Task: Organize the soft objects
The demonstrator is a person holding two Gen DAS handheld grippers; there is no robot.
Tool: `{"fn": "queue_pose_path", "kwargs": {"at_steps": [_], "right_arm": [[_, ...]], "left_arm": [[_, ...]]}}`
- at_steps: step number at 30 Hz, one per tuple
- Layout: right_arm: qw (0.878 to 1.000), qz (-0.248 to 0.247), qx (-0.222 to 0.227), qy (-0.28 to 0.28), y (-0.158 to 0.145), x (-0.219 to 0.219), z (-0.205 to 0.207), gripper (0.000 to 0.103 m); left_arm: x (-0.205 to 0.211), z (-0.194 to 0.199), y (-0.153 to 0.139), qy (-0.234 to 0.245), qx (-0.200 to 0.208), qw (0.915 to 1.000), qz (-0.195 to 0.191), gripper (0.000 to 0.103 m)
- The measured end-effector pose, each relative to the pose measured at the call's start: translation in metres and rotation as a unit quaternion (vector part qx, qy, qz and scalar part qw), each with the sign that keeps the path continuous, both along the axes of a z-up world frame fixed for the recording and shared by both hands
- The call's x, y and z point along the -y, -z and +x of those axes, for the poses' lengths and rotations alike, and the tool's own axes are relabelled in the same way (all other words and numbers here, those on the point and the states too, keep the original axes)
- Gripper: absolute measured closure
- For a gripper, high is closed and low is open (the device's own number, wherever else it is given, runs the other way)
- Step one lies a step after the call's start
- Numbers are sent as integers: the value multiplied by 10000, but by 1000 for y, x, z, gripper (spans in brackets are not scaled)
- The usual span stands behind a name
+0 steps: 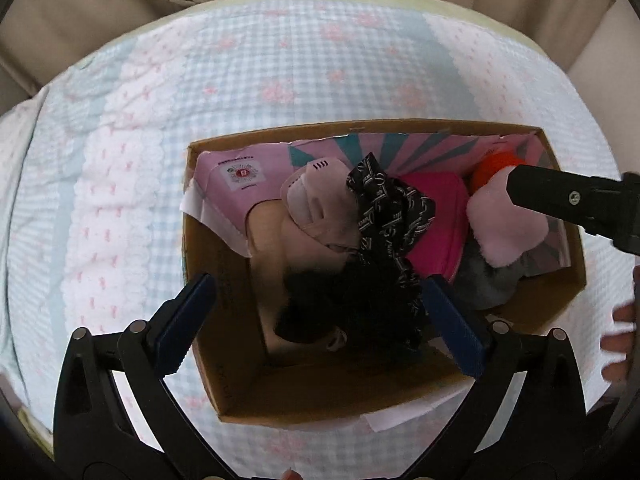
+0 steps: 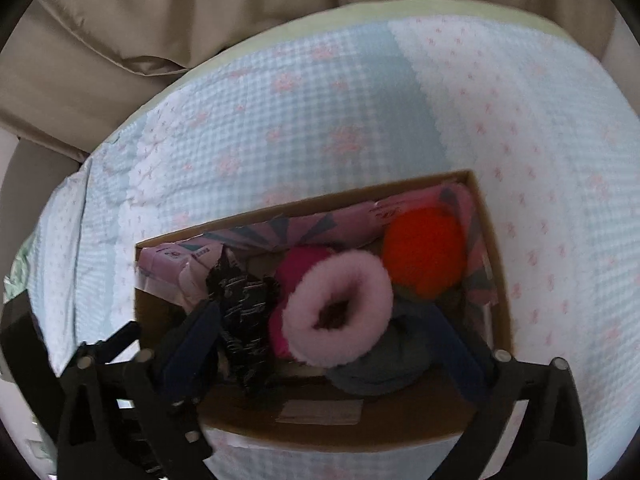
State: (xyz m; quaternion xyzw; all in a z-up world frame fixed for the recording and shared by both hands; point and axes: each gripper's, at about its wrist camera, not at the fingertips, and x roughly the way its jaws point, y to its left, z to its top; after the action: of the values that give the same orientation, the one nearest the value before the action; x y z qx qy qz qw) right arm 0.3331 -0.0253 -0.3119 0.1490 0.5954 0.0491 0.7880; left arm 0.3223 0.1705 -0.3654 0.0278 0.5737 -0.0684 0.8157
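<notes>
A cardboard box (image 1: 208, 360) sits on the bed, filled with soft things. In the left wrist view it holds a pale pink face mask (image 1: 316, 204), a black patterned cloth (image 1: 392, 204), a black fuzzy piece (image 1: 352, 304) and a magenta item (image 1: 436, 224). My left gripper (image 1: 320, 324) stands open above the box (image 2: 320, 432), straddling the black fuzzy piece without pressing it. My right gripper (image 2: 324, 352) is open too. A pink fluffy boot cuff (image 2: 340, 308) and a grey item (image 2: 380, 368) lie loose between its fingers. An orange ball (image 2: 424, 252) rests in the far right corner.
The box stands on a blue-and-white checked quilt (image 1: 280, 80) with pink bows. Beige fabric (image 2: 160, 20) lies beyond the bed's far edge. A pink package (image 1: 236, 184) lines the box's left end. A person's fingers (image 1: 620, 340) show at the right edge.
</notes>
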Motion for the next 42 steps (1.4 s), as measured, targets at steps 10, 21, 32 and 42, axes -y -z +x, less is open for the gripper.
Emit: {"fn": "queue_pose_path", "kwargs": {"at_steps": [10,21,32,42], "right_arm": [[9997,-176,93,105,-11,9,-16,1],[9987,-212,453,127,-56,2,-54,1],[9919,-537,1148,53,-158,9,-111,1],[9644,-1153,2380,78,-288,35,-179,1]], "left_arm": [[-9,-11,-12,-150,-3,9999,-86,0],[-18,-45,-60,-162,414,9987,-248,0],[-25,-113,-173,-248,1289,9913,-67,0],[-22,-168,-311,-456,2438,9682,-330,0]]}}
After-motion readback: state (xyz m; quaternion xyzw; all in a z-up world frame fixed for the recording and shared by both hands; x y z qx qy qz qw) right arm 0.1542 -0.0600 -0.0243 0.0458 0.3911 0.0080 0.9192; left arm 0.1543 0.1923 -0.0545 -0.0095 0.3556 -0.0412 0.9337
